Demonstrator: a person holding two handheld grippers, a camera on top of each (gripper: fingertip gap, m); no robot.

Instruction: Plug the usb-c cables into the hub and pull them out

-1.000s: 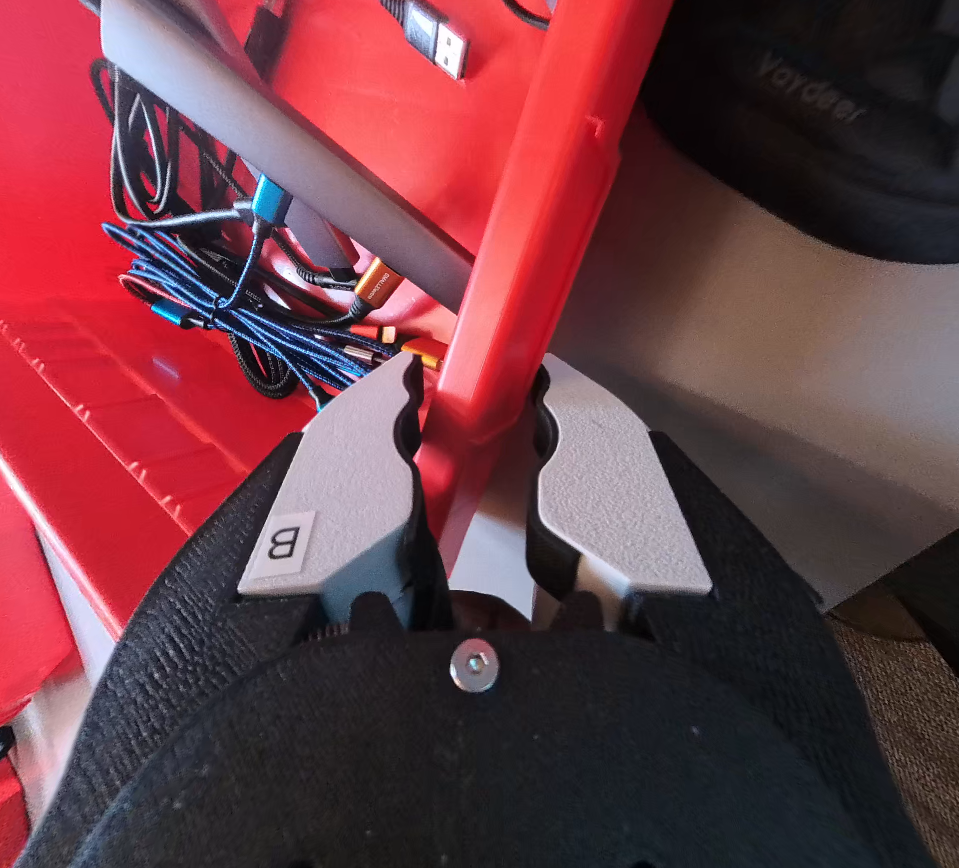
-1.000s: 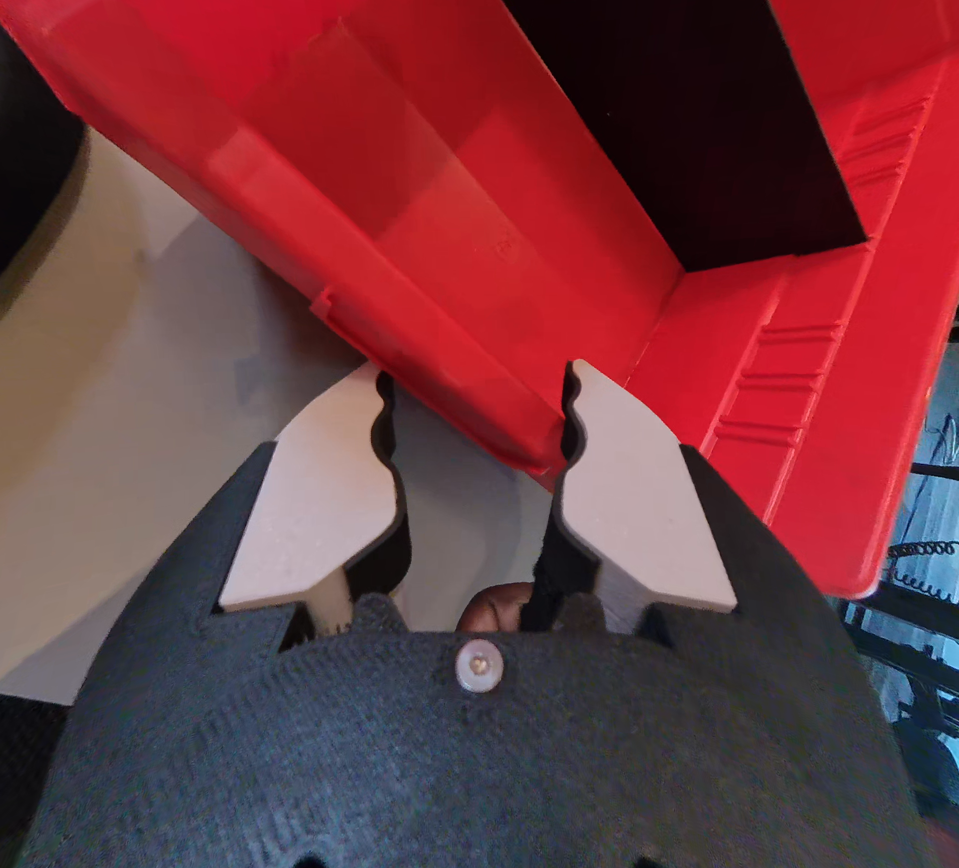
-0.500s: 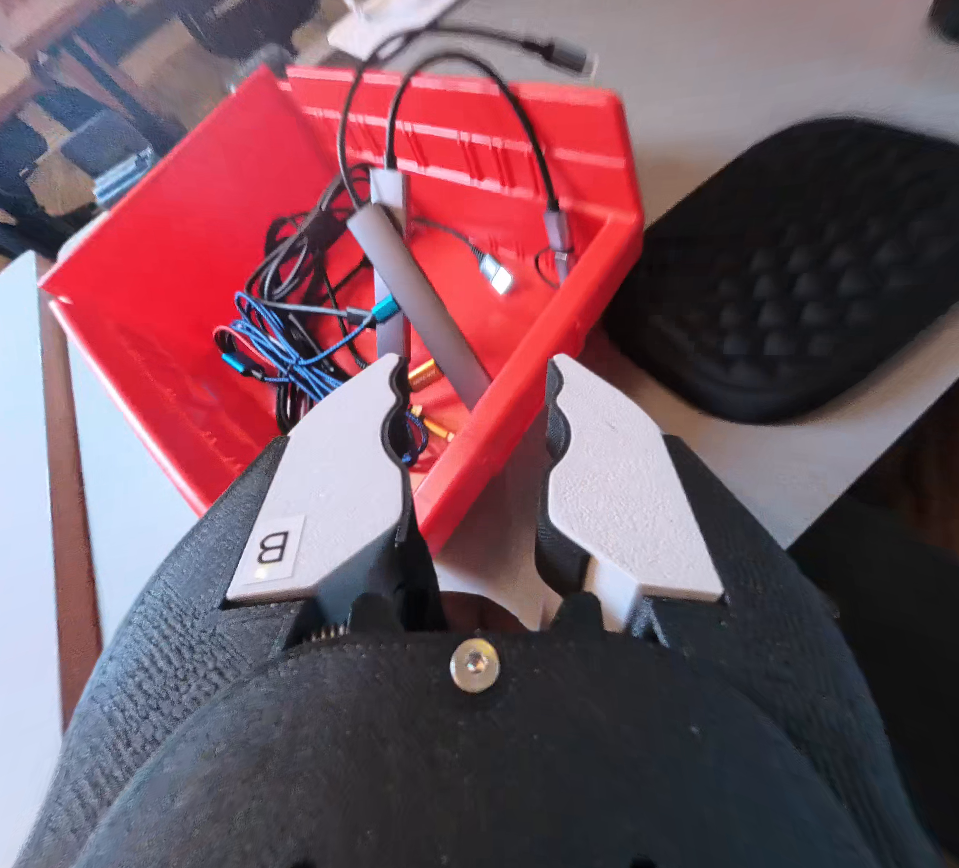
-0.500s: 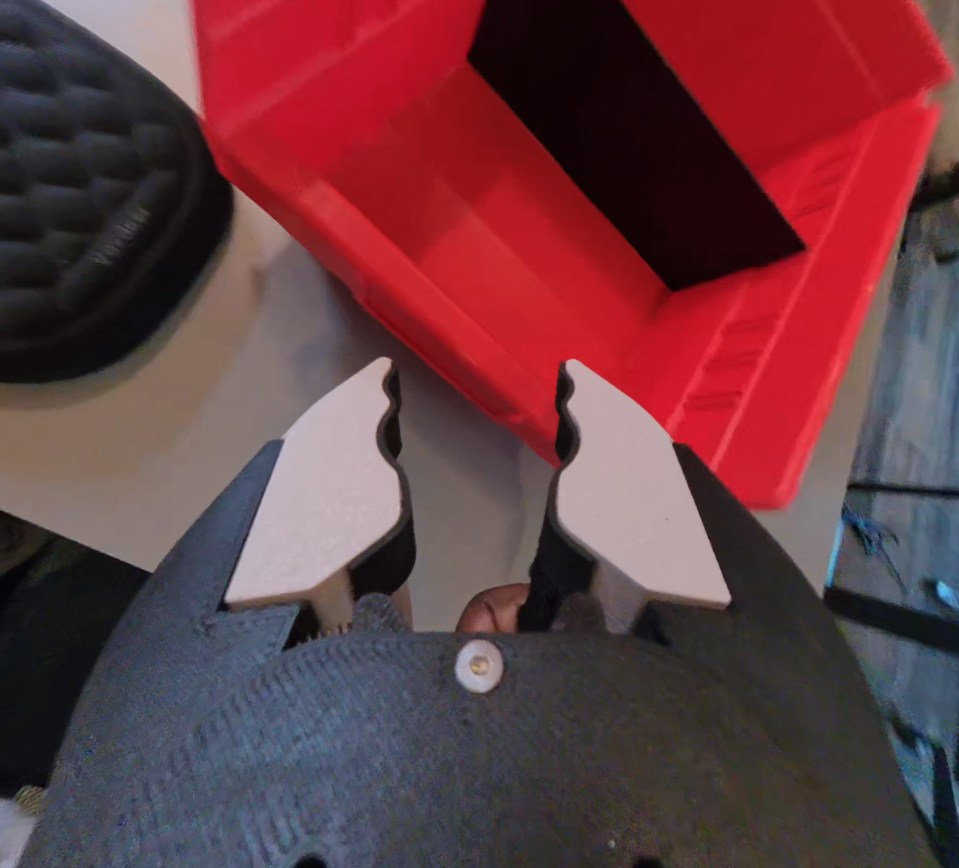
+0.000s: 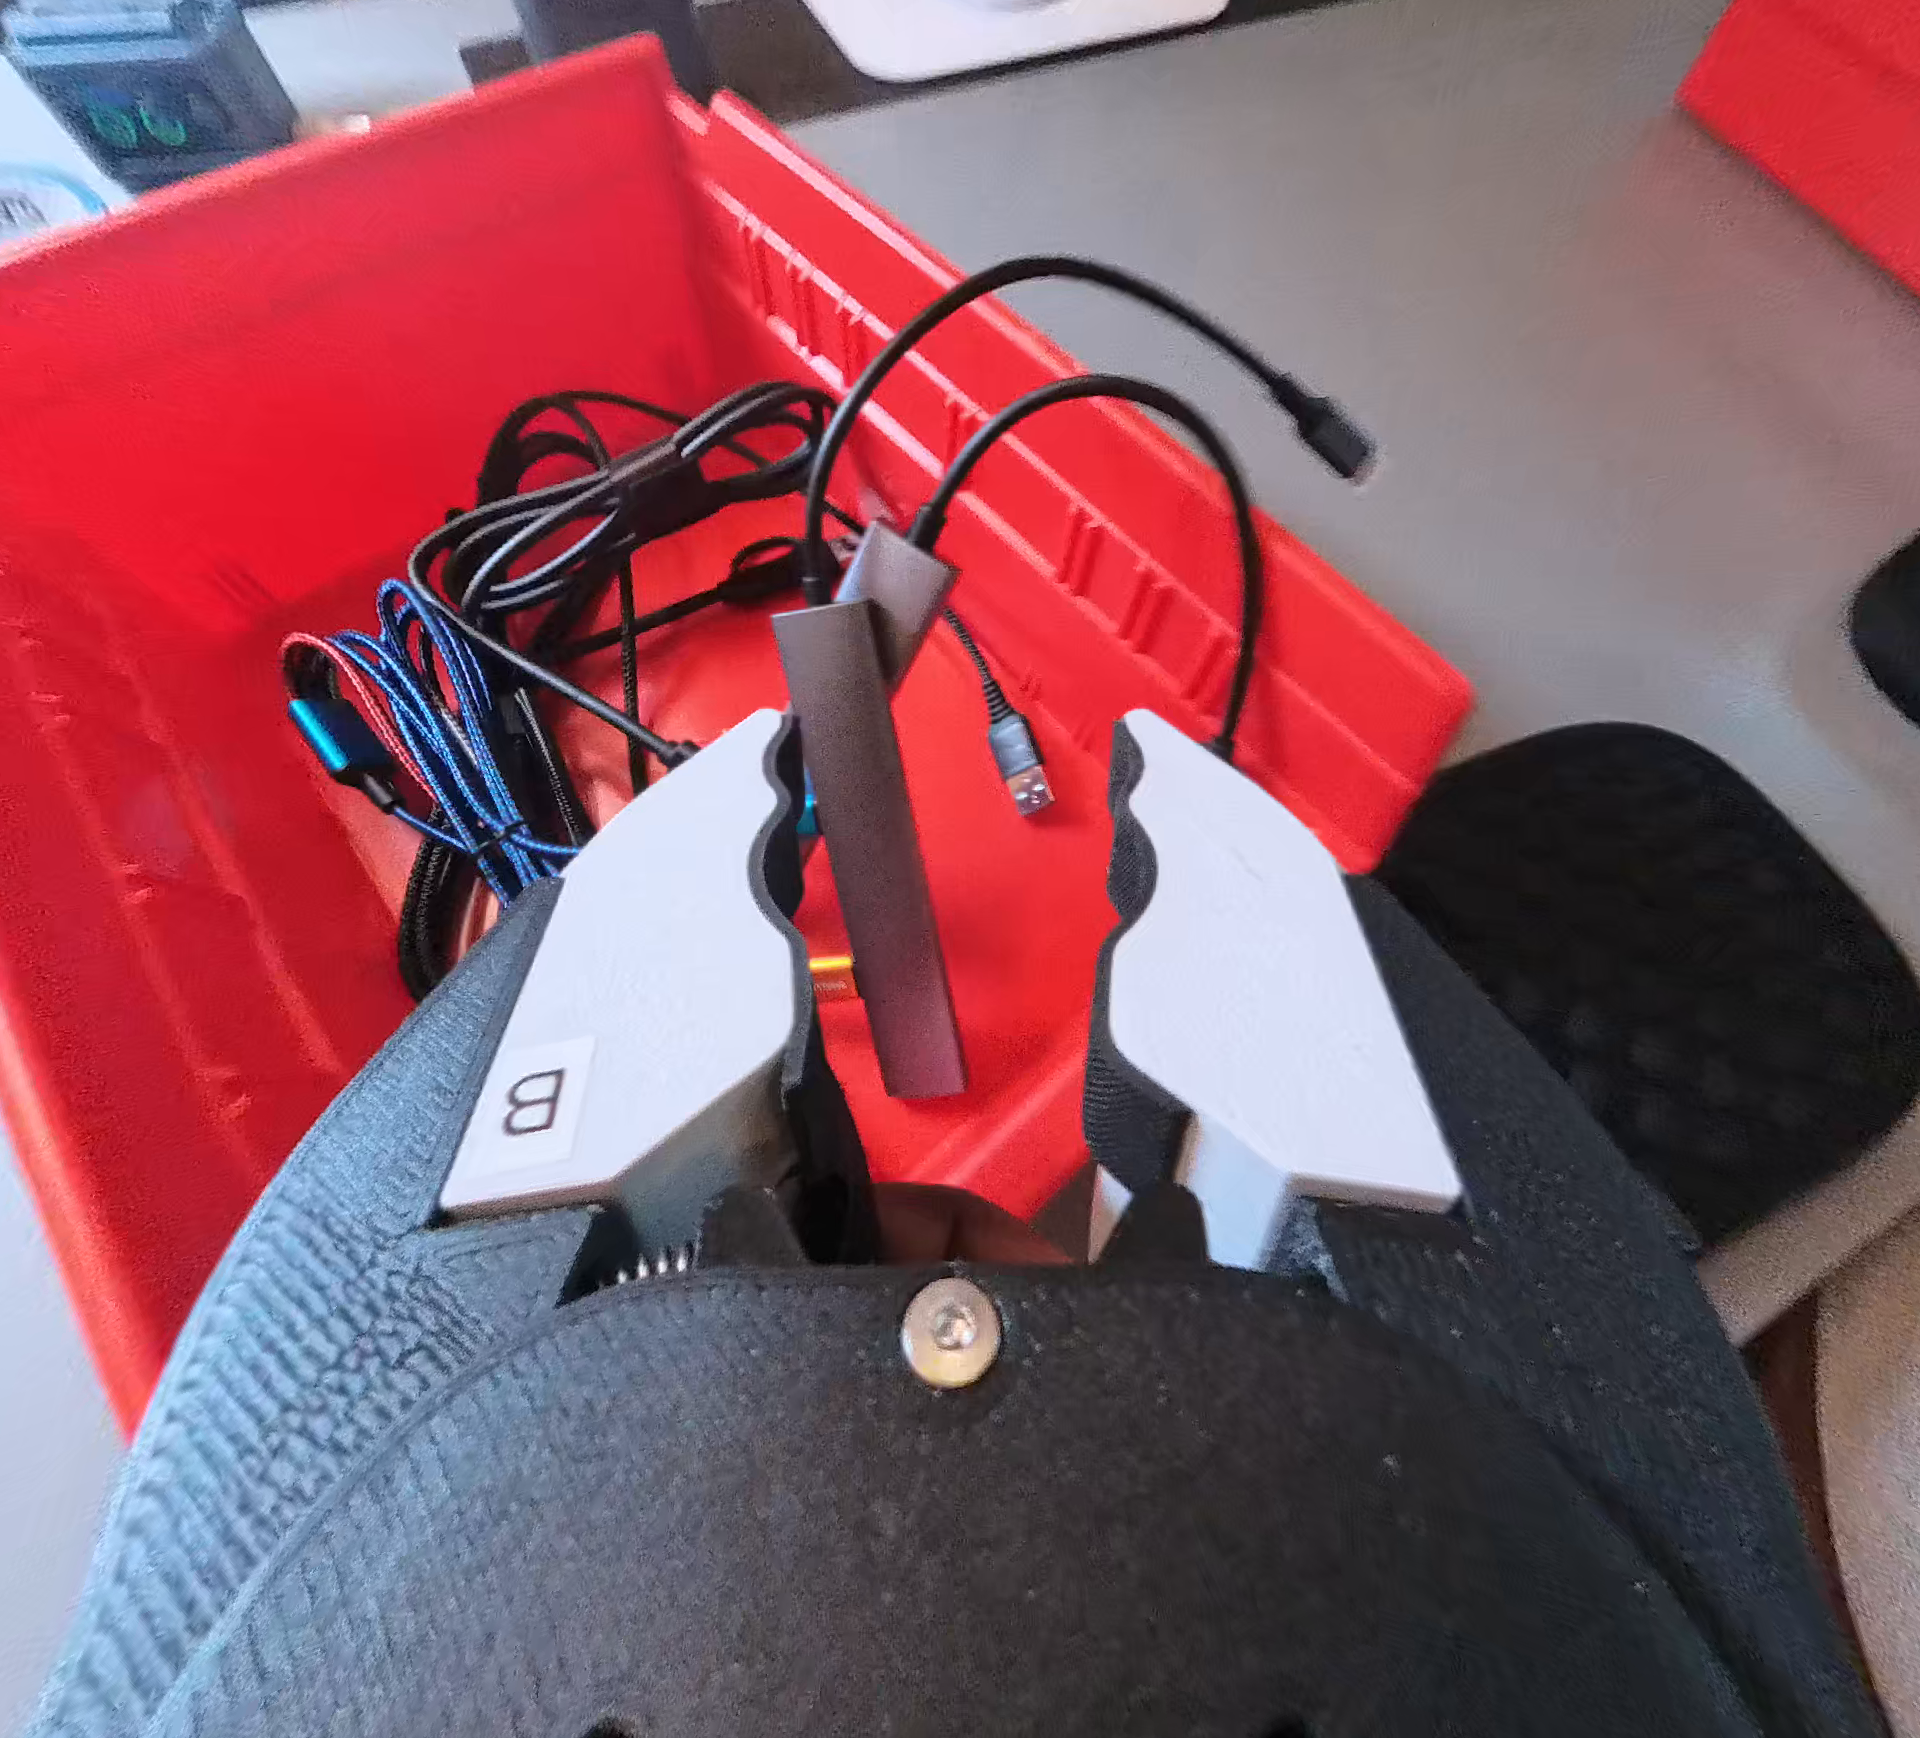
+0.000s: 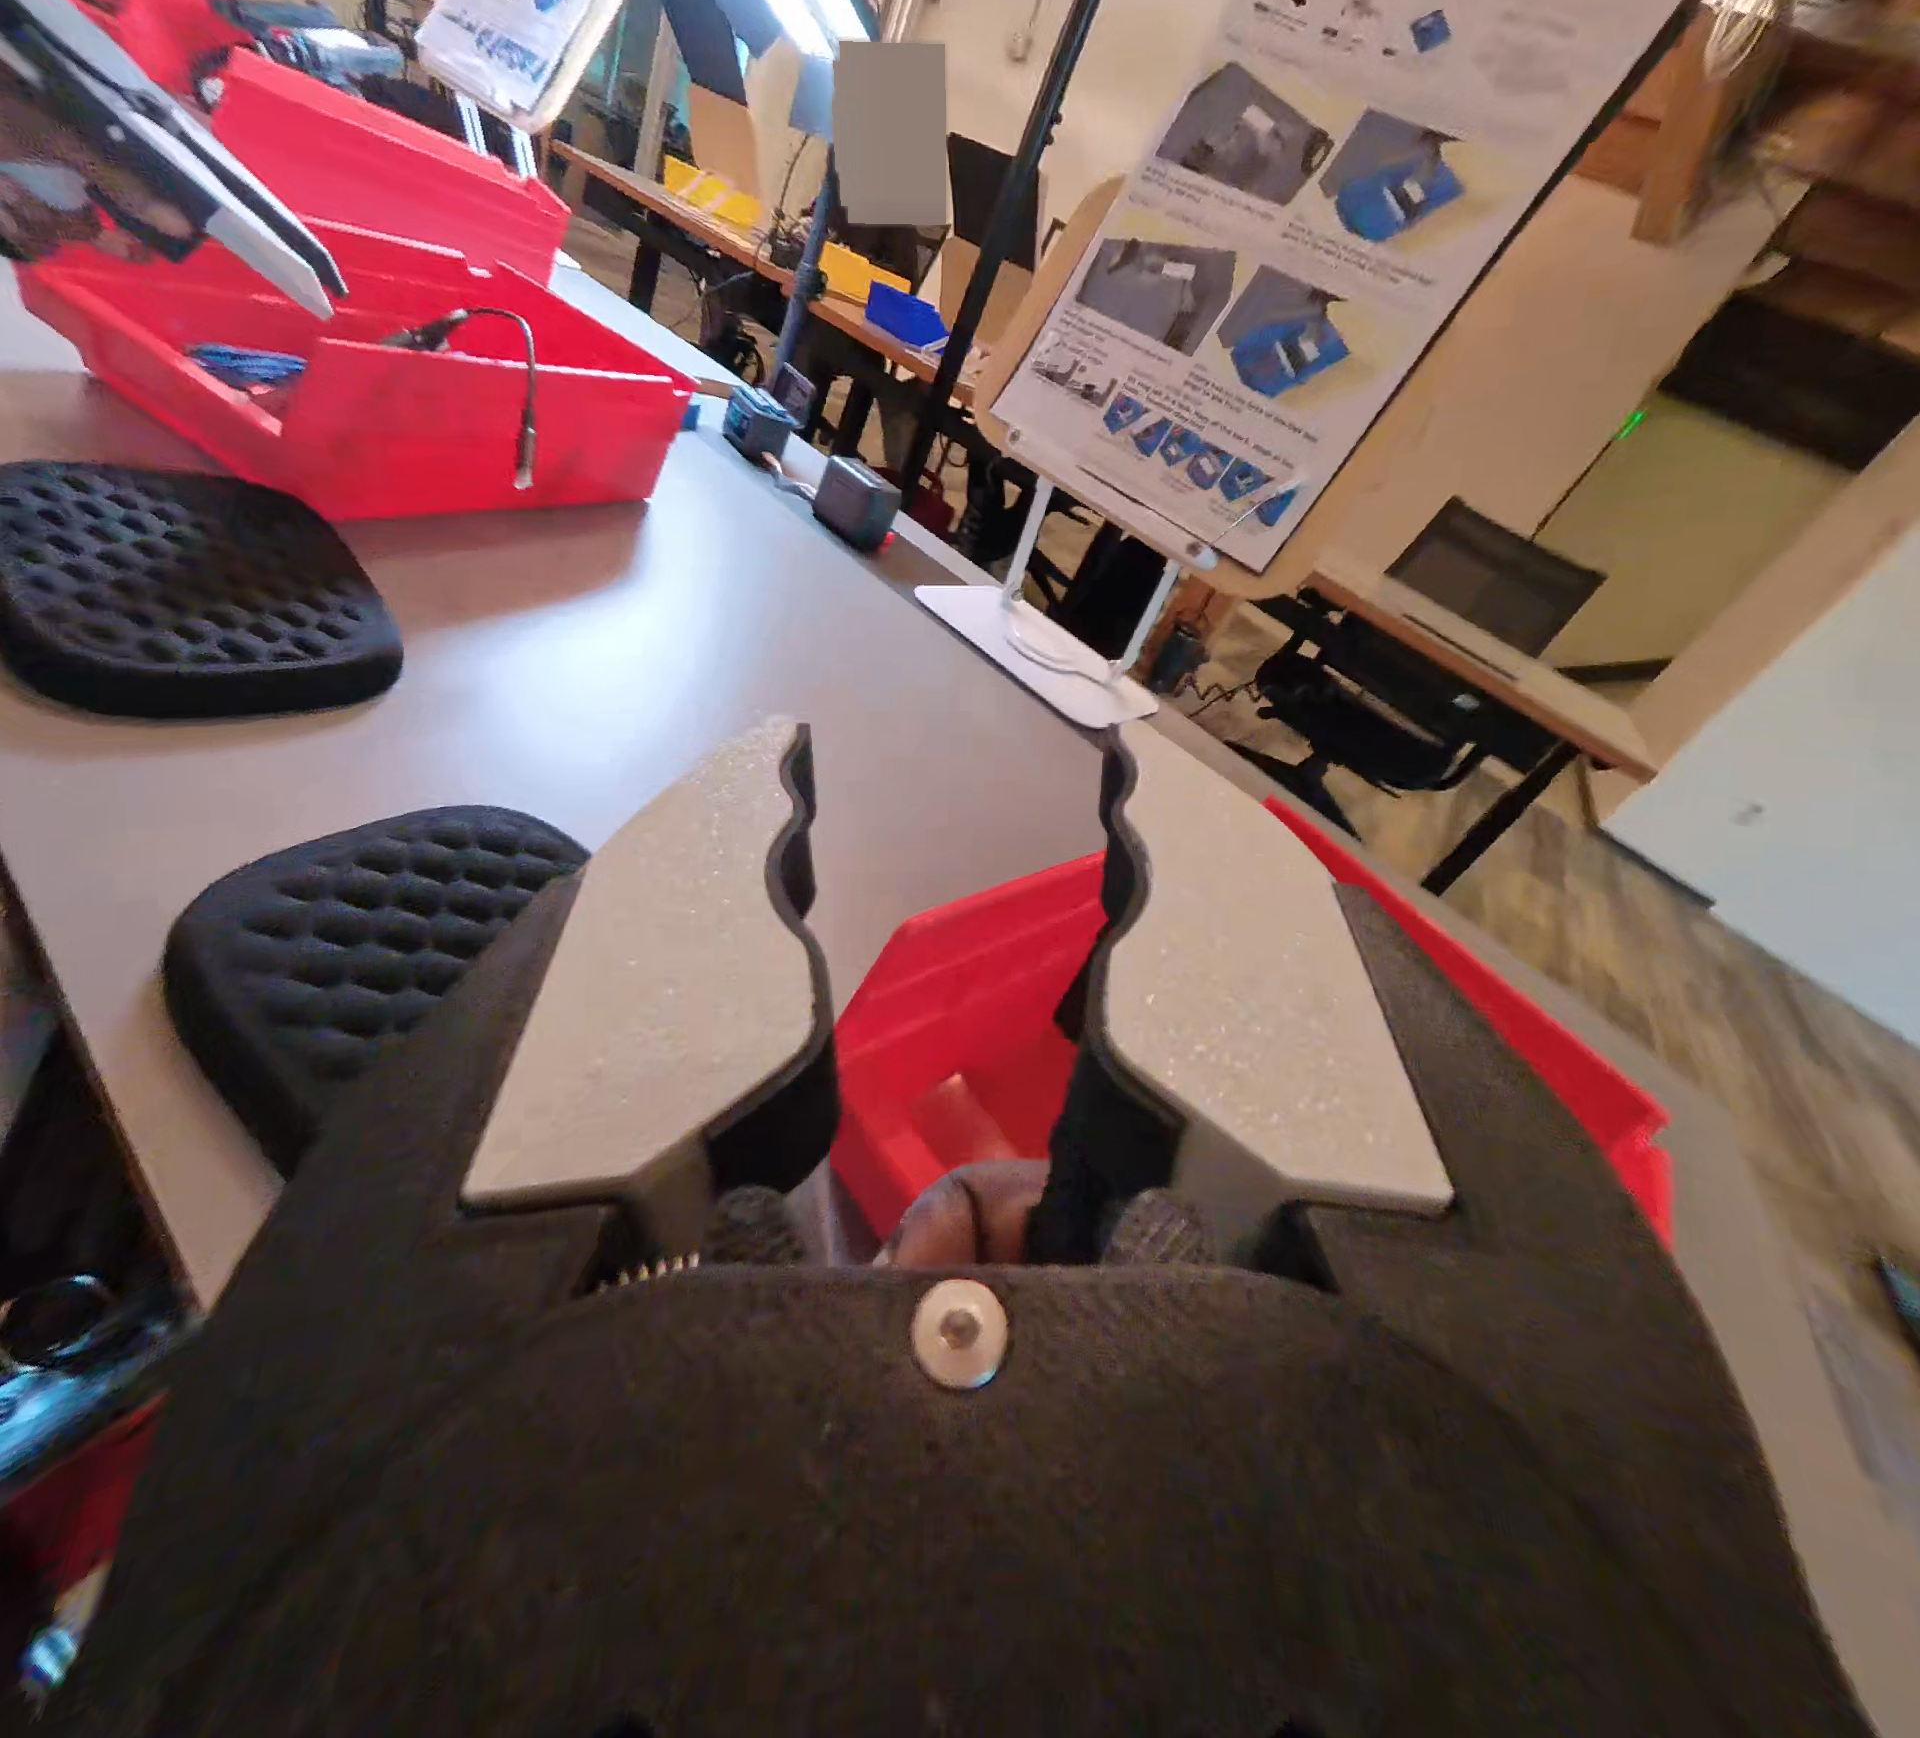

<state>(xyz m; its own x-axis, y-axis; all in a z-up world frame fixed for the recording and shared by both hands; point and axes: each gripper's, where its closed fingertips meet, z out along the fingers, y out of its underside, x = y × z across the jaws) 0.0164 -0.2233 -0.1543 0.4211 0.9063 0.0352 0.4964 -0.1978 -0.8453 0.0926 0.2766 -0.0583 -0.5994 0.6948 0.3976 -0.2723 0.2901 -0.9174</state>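
A long grey hub (image 5: 868, 836) leans in a red bin (image 5: 1143, 545), with a second grey hub (image 5: 899, 571) behind it. Black cables arc up from them, and one plug (image 5: 1330, 436) hangs out past the bin's rim. Blue braided cables (image 5: 436, 753) and black cables lie coiled on the bin floor beside a loose silver USB plug (image 5: 1023, 769). My left gripper (image 5: 951, 732) is open and empty above the bin, with the long hub showing between its fingers below. My right gripper (image 6: 956, 743) is open and empty, held above a second red bin (image 6: 966, 982).
Two black padded rests (image 6: 177, 587) (image 6: 353, 919) lie on the grey table (image 6: 623, 649). A sign board (image 6: 1299, 234) stands on a white base (image 6: 1039, 660) at the far edge. The cable bin (image 6: 468, 431) and the left gripper (image 6: 260, 234) show at far left. The gap from one gripper's tips to the other's is roughly 50 centimeters. The left tips stand about 10 centimeters off the loose silver USB plug (image 5: 1023, 769).
My left gripper has come off the bin's rim, pulled back, risen and opened wider. My right gripper has lifted off the other bin's edge and tilted up toward the room.
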